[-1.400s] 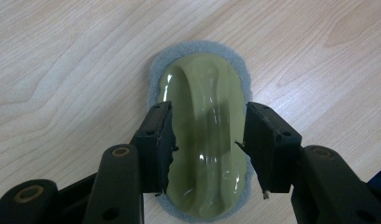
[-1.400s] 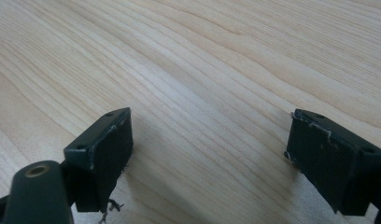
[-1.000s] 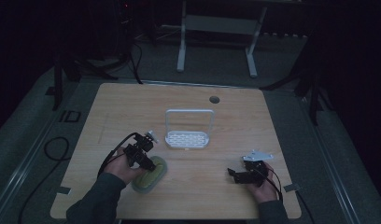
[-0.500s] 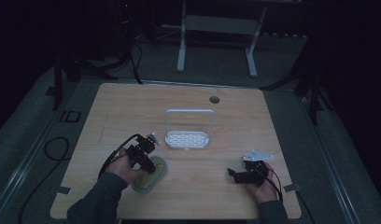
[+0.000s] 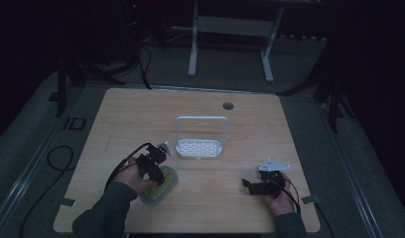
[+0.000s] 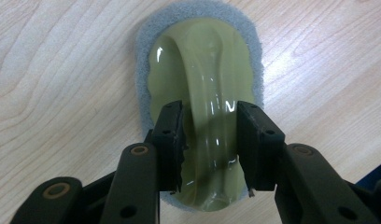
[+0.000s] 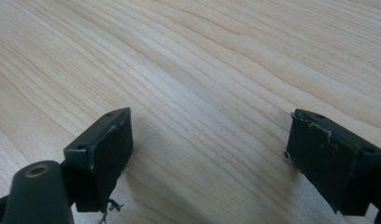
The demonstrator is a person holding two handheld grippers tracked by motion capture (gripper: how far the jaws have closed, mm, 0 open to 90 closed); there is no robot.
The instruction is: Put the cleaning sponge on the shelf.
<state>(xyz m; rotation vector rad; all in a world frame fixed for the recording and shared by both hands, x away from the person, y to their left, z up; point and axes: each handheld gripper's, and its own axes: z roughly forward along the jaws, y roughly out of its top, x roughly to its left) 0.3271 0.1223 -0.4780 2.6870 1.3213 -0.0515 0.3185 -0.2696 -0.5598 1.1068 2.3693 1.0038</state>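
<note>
A scrubber [image 6: 202,60] lies flat on the wooden table, an oval yellow-green plastic body with a raised handle ridge on a grey pad. My left gripper [image 6: 209,112] stands over it, jaws pressed against both sides of the ridge near its close end. In the high view this scrubber [image 5: 162,187] sits at the front left under my left gripper [image 5: 153,166]. My right gripper [image 7: 209,140] is open over bare wood, jaws wide apart with nothing between them. It rests at the front right in the high view [image 5: 251,186].
A small white rack [image 5: 199,148] with a tall wire loop stands at the table's middle. A round cable hole [image 5: 228,105] lies behind it. The table [image 5: 270,129] ends close in front of both hands. A white stand [image 5: 230,29] is on the floor beyond.
</note>
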